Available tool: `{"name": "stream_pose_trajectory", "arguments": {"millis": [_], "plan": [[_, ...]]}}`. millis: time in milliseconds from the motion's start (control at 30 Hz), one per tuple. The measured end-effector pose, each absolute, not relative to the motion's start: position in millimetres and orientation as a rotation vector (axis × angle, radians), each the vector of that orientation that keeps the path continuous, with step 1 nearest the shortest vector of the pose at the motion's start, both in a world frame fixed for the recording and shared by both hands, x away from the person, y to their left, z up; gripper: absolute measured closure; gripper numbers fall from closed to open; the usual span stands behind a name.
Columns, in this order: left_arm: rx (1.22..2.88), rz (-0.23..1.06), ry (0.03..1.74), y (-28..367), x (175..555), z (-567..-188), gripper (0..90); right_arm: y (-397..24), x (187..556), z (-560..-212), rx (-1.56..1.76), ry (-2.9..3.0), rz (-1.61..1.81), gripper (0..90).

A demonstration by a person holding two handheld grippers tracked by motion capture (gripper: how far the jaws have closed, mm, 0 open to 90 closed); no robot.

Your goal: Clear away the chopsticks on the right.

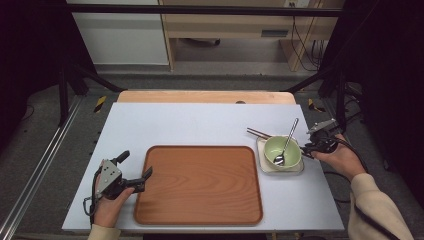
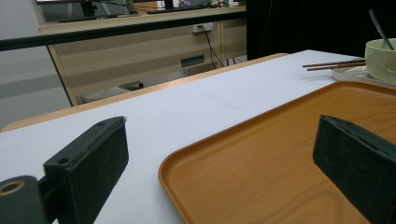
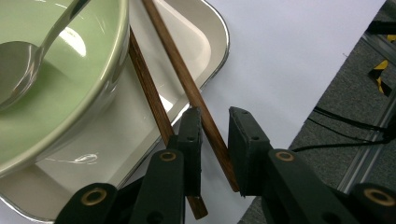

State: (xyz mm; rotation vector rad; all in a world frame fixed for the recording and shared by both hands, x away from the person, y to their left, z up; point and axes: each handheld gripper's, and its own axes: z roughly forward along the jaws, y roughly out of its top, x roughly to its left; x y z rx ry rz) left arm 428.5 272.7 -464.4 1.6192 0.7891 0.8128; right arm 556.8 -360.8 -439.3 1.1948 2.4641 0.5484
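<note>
A pale green bowl (image 1: 282, 149) with a metal spoon (image 1: 286, 142) in it stands on a small white plate (image 1: 280, 168) at the right of the table. Two brown chopsticks (image 1: 258, 133) lie across that plate under the bowl. My right gripper (image 1: 307, 150) sits low at the plate's right edge. In the right gripper view its jaws (image 3: 215, 114) stand narrowly apart around the end of one chopstick (image 3: 205, 116), with slack beside it. The other chopstick (image 3: 147, 88) passes under the left jaw. My left gripper (image 1: 135, 165) stands open and empty at the left edge of the wooden tray (image 1: 200, 185).
The white table top (image 1: 200, 120) ends close to the right of the plate, with grey floor and cables beyond. Black frame posts rise at both back corners. In the left gripper view the wooden tray (image 2: 280, 154) lies between the jaws, with the bowl (image 2: 380, 58) far off.
</note>
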Motion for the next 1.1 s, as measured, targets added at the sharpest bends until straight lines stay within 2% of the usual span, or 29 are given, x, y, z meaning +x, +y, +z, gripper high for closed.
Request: {"name": "stream_pose_trajectory", "arguments": {"millis": [67, 133, 200, 767, 1100], "plan": [[1.619, 0.812, 0.789, 273, 428, -464, 3.0, -361, 557, -440, 1.189, 2.476, 0.555, 77.3], [1.619, 0.813, 0.789, 273, 428, -464, 3.1, -361, 557, -440, 1.186, 2.491, 0.571, 83.5], [1.617, 0.815, 0.791, 273, 428, -465, 3.1, -361, 556, -440, 1.184, 2.492, 0.602, 84.7], [1.595, 0.826, 0.801, 275, 428, -463, 2.9, -369, 551, -407, 1.289, 2.221, 0.641, 84.9], [1.58, 0.827, 0.815, 279, 428, -463, 2.8, -359, 546, -364, 1.304, 2.092, 0.697, 84.8]]}}
